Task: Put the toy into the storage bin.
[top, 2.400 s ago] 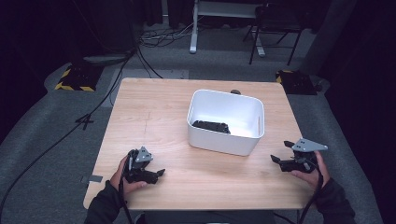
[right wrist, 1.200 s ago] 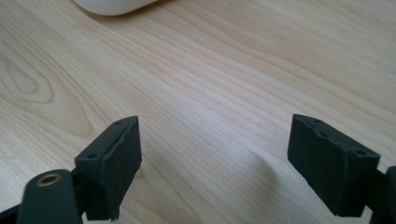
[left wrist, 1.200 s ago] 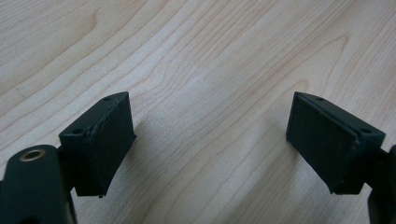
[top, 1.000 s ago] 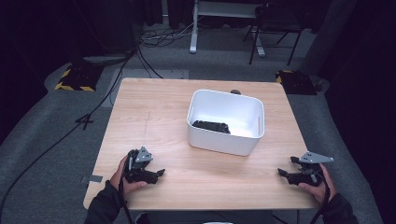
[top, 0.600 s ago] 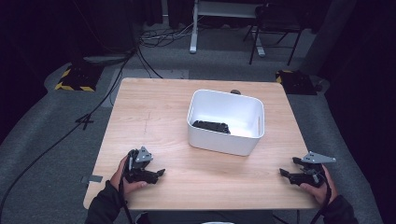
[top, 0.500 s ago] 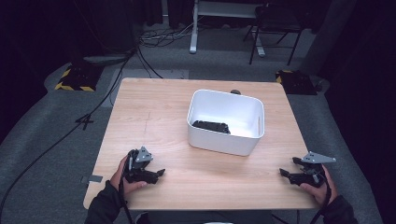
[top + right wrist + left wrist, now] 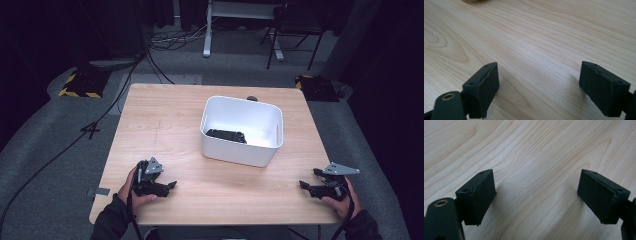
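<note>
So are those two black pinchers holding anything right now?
No. The left gripper and right gripper are both open, with just the bare light wooden table between their jaws.

Only obstacle on the table (image 7: pixel 165 130): white tub (image 7: pixel 241 131), set right of centre toward the far edge, with a dark thing (image 7: pixel 226 135) lying in the bottom. Left half of the tabletop is bare wood, free passage front to back. Wide open strip along the near edge between left gripper (image 7: pixel 167 186) and right gripper (image 7: pixel 304 184). Narrower lane between tub and right table edge. Both sets of jaws stand apart over bare wood, gap unobstructed. Tub walls block low approaches; its open top is unobstructed.
</note>
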Available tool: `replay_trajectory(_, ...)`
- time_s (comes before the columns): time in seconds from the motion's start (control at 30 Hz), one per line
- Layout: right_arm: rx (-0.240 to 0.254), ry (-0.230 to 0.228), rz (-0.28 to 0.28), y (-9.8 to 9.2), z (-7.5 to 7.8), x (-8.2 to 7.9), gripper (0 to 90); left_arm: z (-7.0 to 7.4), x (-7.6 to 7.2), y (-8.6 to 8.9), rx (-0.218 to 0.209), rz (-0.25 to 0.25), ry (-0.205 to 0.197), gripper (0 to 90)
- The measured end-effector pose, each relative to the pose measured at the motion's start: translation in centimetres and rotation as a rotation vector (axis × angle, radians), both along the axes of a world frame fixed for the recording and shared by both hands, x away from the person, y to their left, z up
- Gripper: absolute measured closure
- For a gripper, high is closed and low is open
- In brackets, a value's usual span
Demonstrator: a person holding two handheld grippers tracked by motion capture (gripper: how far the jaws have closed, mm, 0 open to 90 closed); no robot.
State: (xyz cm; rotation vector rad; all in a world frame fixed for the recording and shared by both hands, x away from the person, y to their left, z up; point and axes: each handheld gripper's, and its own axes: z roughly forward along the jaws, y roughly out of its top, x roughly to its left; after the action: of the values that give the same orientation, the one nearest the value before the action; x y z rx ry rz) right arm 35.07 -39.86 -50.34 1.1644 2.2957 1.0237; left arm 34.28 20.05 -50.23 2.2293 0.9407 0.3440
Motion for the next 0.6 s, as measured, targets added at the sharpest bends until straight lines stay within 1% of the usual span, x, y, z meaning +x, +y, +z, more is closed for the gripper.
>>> replay_trajectory(0.6,0.0,0.0,0.0,0.0,0.0,0.0,16.5,0.0,0.0,-0.01,0.0,0.0,0.0,15.2)
